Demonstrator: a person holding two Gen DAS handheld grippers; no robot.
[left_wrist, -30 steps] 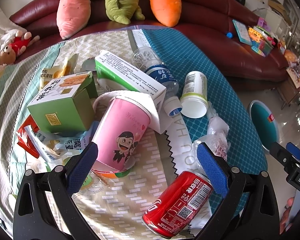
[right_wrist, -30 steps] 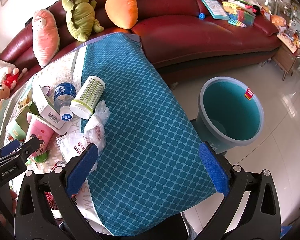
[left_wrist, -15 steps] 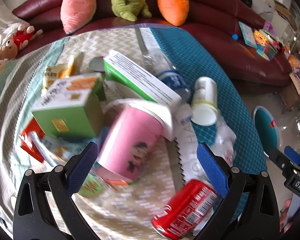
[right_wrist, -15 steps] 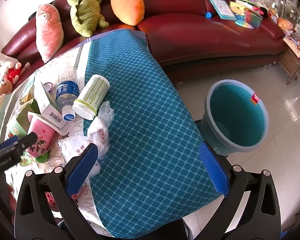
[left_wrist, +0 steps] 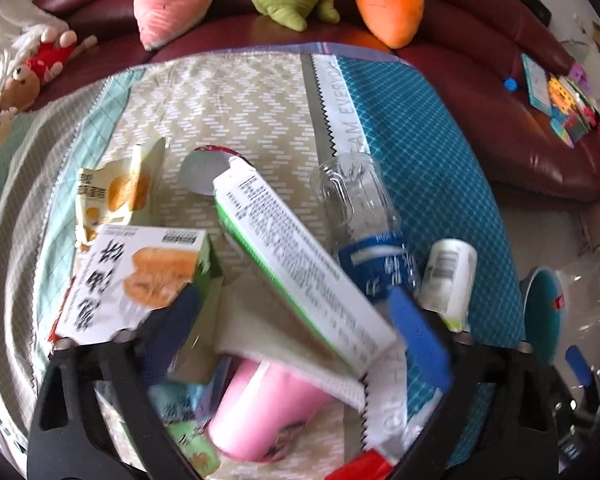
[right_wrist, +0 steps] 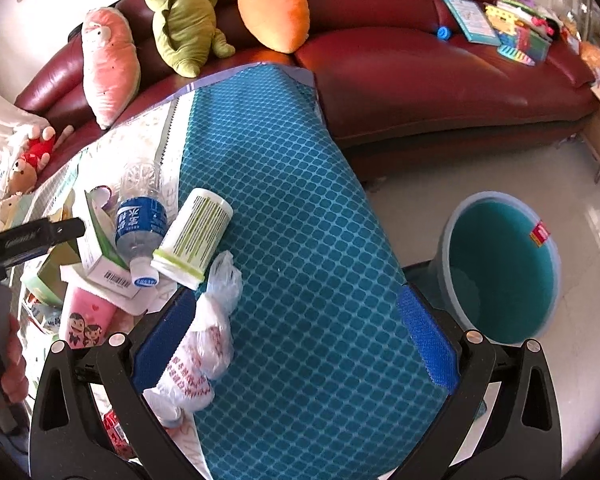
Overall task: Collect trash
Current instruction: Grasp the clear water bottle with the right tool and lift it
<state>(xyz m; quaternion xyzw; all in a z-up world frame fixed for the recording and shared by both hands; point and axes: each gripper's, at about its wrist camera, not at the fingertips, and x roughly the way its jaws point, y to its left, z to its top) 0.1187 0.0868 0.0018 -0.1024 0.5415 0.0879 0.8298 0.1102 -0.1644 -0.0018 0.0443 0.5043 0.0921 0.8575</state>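
Trash lies piled on the cloth-covered table. My left gripper [left_wrist: 296, 334] is open, low over the pile, its fingers either side of a long green-and-white carton [left_wrist: 300, 264] and a pink cup [left_wrist: 260, 412] on its side. A green snack box [left_wrist: 132, 280] sits by its left finger. A clear water bottle [left_wrist: 372, 224] and a white bottle [left_wrist: 448, 280] lie to the right. My right gripper [right_wrist: 296, 336] is open and empty over the blue cloth; a crumpled plastic bag [right_wrist: 208, 332] lies by its left finger. The teal bin [right_wrist: 504, 276] stands on the floor at the right.
A red can [left_wrist: 360, 470] shows at the bottom edge. A snack packet [left_wrist: 112, 196] lies at the back left. A dark red sofa [right_wrist: 440, 68] with plush toys [right_wrist: 184, 20] runs behind the table. The left gripper [right_wrist: 32, 236] shows at the left of the right wrist view.
My left gripper has moved forward and down into the pile, so the carton and pink cup now sit between its fingers. My right gripper has shifted slightly; the bin looks nearer.
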